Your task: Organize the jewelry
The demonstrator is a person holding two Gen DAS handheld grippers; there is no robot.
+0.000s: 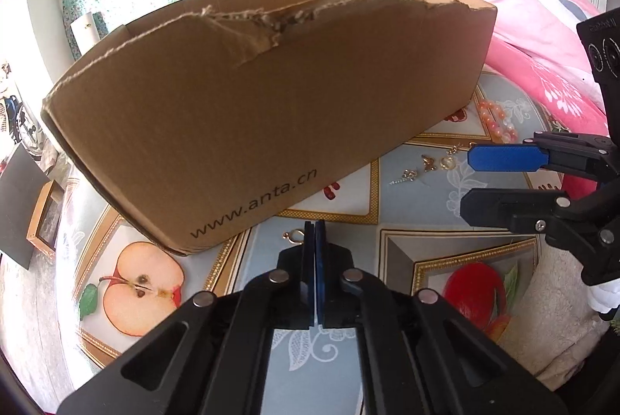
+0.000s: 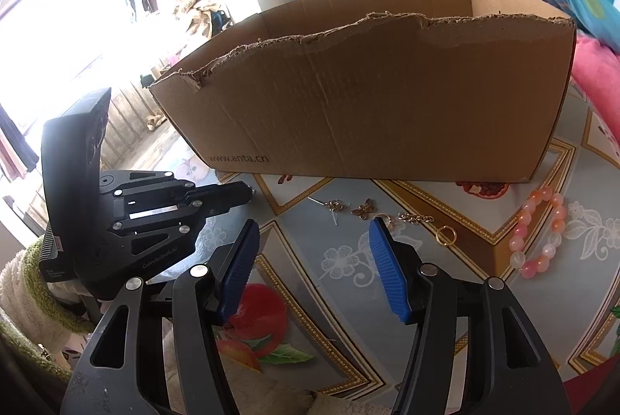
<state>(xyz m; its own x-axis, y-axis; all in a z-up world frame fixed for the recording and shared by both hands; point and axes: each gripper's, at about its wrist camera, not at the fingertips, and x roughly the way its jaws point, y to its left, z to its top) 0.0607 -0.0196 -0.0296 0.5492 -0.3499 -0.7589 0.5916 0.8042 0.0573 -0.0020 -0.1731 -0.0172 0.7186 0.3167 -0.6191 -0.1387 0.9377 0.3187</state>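
Observation:
A torn brown cardboard box [image 1: 248,105] marked www.anta.cn stands on a fruit-print tablecloth [image 1: 410,248]; it also shows in the right wrist view [image 2: 387,112]. My left gripper [image 1: 314,227] is shut on a small gold ring earring [image 1: 293,235], just in front of the box. My right gripper [image 2: 314,236] is open and empty, above the cloth. Beyond it lie a butterfly charm [image 2: 363,209], a gold ring [image 2: 445,235], a chain piece [image 2: 416,218], a small silver charm [image 2: 335,206] and a pink bead bracelet [image 2: 540,235].
Pink and blue bedding [image 1: 534,23] lies right of the box. A green-white fluffy towel [image 2: 27,295] sits at the left by the table edge. A picture frame [image 1: 42,217] stands on the floor to the left.

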